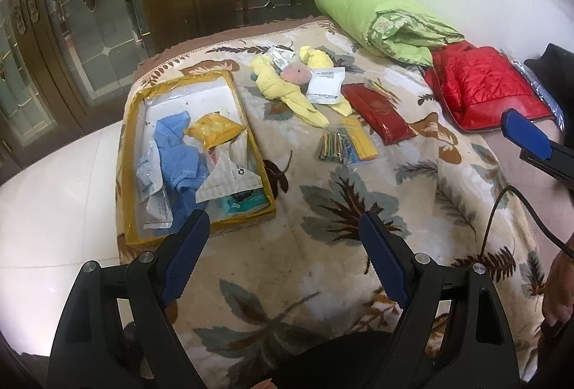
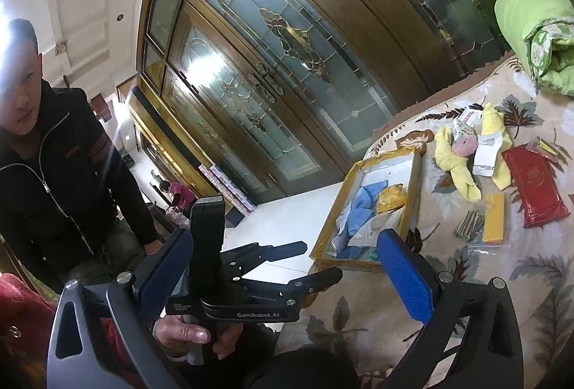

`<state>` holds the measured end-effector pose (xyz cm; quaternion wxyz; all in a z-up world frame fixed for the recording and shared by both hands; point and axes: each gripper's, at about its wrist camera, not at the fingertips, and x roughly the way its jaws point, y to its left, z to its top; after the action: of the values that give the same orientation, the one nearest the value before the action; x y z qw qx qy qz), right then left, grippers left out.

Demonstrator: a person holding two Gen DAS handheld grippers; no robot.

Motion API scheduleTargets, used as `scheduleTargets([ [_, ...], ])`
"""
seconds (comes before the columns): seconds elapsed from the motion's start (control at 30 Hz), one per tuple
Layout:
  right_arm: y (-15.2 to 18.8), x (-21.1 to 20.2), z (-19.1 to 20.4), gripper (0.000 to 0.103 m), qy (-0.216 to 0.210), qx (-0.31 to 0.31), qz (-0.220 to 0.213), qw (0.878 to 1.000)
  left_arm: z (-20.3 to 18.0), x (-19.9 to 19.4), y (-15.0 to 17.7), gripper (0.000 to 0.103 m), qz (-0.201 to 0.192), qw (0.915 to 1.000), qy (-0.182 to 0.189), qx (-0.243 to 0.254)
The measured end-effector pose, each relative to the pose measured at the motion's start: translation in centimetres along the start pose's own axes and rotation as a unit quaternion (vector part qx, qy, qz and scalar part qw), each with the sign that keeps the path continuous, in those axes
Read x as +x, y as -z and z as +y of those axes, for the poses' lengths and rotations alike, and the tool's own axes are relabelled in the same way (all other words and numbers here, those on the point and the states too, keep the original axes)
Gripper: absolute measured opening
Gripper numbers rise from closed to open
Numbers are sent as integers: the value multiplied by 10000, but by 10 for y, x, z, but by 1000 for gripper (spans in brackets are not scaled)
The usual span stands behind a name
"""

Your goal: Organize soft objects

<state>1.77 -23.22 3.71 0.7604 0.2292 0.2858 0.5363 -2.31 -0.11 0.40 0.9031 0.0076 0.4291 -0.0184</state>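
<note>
since both tongs, left tongs (image 1: 283, 227) and right tongs (image 2: 287, 245), hang spread and empty, grabbing the yellow towel (image 1: 283, 91) risks dragging the white packet (image 1: 324, 84) off the bed's (image 1: 323, 263) far edge.

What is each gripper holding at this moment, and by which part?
Nothing is held. The left gripper is open above the blanket, with nothing between its fingers. The right gripper is open too, and empty.

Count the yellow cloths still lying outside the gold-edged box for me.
2. One yellow cloth lies right of the gold-edged box, under the pink item; the other lies behind the white packet. More could be hidden underneath.
</note>
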Motion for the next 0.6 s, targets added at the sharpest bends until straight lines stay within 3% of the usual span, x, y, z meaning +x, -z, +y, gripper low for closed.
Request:
scheduleTargets([
  [0.27, 1, 2, 2, 103, 107, -3, -126, 9999, -2, 1, 2, 86, -39, 9999, -146, 45],
  [0.6, 4, -2, -16, 103, 208, 528, -430, 9975, -2, 0, 3, 86, -120, 9995, -307, 11],
])
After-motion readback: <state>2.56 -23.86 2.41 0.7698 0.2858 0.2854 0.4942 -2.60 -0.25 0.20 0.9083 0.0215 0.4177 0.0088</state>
